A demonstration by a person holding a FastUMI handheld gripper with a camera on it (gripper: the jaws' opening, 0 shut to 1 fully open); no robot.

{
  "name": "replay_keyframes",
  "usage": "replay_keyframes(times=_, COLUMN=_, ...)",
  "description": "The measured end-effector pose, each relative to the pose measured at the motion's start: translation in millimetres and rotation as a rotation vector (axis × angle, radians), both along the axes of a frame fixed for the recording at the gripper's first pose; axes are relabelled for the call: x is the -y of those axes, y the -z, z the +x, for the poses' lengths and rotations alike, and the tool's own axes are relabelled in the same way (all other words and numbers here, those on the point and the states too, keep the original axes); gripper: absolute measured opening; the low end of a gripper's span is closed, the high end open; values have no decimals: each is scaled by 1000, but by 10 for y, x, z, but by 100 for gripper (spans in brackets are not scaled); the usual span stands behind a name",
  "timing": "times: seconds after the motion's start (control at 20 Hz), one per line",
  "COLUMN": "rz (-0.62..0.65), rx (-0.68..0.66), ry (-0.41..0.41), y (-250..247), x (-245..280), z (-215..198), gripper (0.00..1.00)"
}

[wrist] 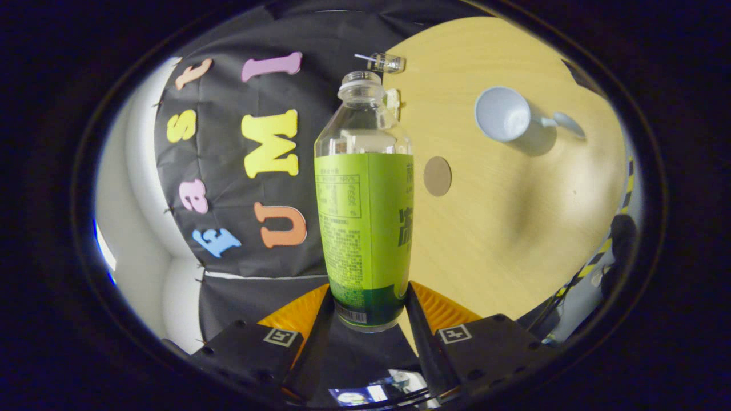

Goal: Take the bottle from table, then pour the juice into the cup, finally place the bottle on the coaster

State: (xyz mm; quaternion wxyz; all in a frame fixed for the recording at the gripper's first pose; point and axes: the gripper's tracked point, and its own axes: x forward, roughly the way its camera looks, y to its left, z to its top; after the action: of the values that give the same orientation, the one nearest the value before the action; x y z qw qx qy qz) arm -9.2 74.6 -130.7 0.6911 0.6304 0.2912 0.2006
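A clear plastic bottle [365,194] with a green label and no cap sits between my fingers, and my gripper [368,299] is shut on its lower part. The whole view is rolled sideways, so the bottle is tilted relative to the wooden table [514,228]. Beyond the bottle, a pale blue cup [505,114] with a handle stands on the table, its open mouth facing me. A small round brown coaster [437,176] lies on the table between the bottle and the cup. No liquid is visible in the clear upper part of the bottle.
A small clear object [386,62] lies at the table's far edge, just past the bottle's mouth. Black-and-yellow striped tape [599,251] runs along the table's near side. The booth's black cloth wall hangs behind the bottle.
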Motion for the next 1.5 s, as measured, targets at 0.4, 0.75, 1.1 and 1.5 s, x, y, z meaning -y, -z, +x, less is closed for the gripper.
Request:
replay_keyframes(times=0.4, rz=-470, rx=177, ry=-4, y=-205, x=-19, z=41, gripper=75)
replay_keyframes(times=0.75, rz=-780, rx=362, ry=99, y=-486, x=-68, z=541, gripper=75)
replay_keyframes(times=1.1, rz=-986, rx=378, ry=158, y=-159, x=-59, z=1328, gripper=76)
replay_keyframes(times=1.5, rz=-1183, rx=390, ry=227, y=484, x=5, z=2187, gripper=76)
